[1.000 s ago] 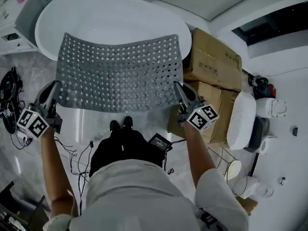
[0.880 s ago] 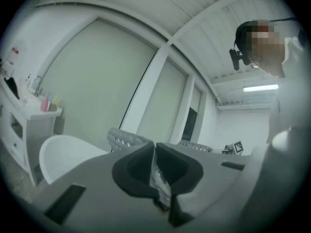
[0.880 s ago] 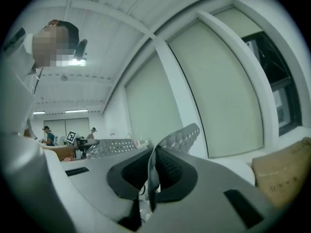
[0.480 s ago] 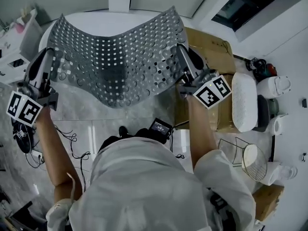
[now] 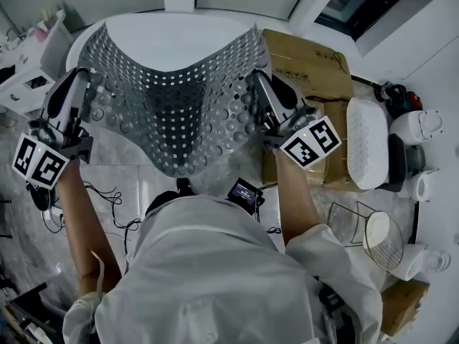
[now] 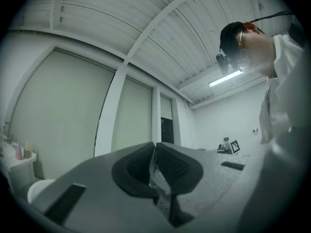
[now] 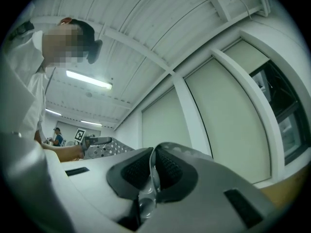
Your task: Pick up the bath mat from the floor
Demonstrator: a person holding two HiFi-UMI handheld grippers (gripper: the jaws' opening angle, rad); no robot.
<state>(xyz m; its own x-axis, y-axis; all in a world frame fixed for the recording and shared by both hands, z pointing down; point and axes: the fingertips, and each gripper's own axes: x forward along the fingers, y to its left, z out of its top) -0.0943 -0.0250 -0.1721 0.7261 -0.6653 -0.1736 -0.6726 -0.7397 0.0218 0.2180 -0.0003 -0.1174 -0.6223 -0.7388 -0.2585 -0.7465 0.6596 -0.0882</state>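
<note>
Bathroom, bath mat (image 5: 172, 117) aloft, unreadable print on box (image 5: 310, 67)

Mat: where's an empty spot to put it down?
The tub behind the mat looks bare, as does the floor strip in front of it. Right is crowded with boxes and a basket; cables clutter the left.

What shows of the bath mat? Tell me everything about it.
The bath mat is a grey, rubbery-looking sheet pierced by rows of small holes, with round suction bumps toward its lower edge. It is off the floor, spread between the left gripper and the right gripper, whose jaws are shut on its opposite side edges. It sags in the middle, its top edge dipping in a curve, and hangs in front of the white bathtub.
</note>
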